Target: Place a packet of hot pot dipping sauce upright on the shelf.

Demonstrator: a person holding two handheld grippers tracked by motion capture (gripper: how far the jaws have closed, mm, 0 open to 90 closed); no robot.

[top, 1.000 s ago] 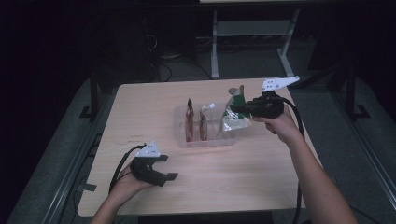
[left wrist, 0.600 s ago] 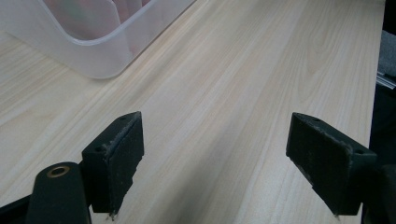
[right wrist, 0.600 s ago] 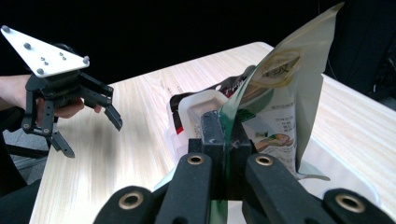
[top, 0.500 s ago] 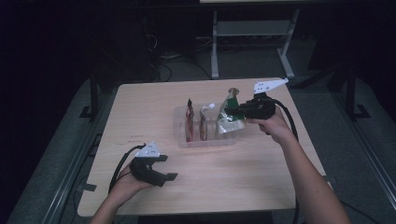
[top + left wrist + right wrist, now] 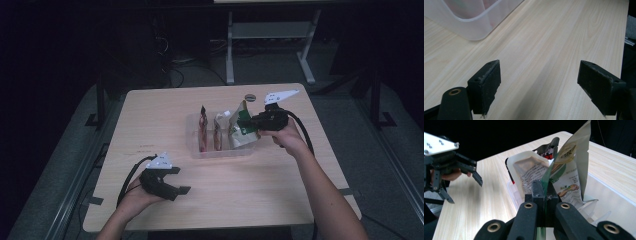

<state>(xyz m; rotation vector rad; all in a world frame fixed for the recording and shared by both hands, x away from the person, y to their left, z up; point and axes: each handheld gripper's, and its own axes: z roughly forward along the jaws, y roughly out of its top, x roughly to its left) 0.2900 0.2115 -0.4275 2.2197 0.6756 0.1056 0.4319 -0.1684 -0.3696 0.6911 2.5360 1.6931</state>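
Observation:
A green and beige snack pouch (image 5: 240,129) stands upright at the right end of a clear plastic bin (image 5: 220,153), its lower part inside the bin. My right gripper (image 5: 249,123) is shut on the pouch's edge; in the right gripper view the jaws (image 5: 544,188) pinch the pouch (image 5: 571,175) low on its side. A dark red pouch (image 5: 203,127) and a white-brown pouch (image 5: 219,131) stand in the bin beside it. My left gripper (image 5: 181,186) rests open on the table at the front left, nothing between its jaws (image 5: 541,82).
A small dark round disc (image 5: 249,97) lies on the wooden table (image 5: 150,120) behind the bin. The bin's corner (image 5: 474,27) lies ahead of the left gripper. Bare tabletop stretches left of the bin and along the front edge.
My right gripper has come down and slightly left with the pouch, lowering it into the bin's right end. The left gripper has stayed put.

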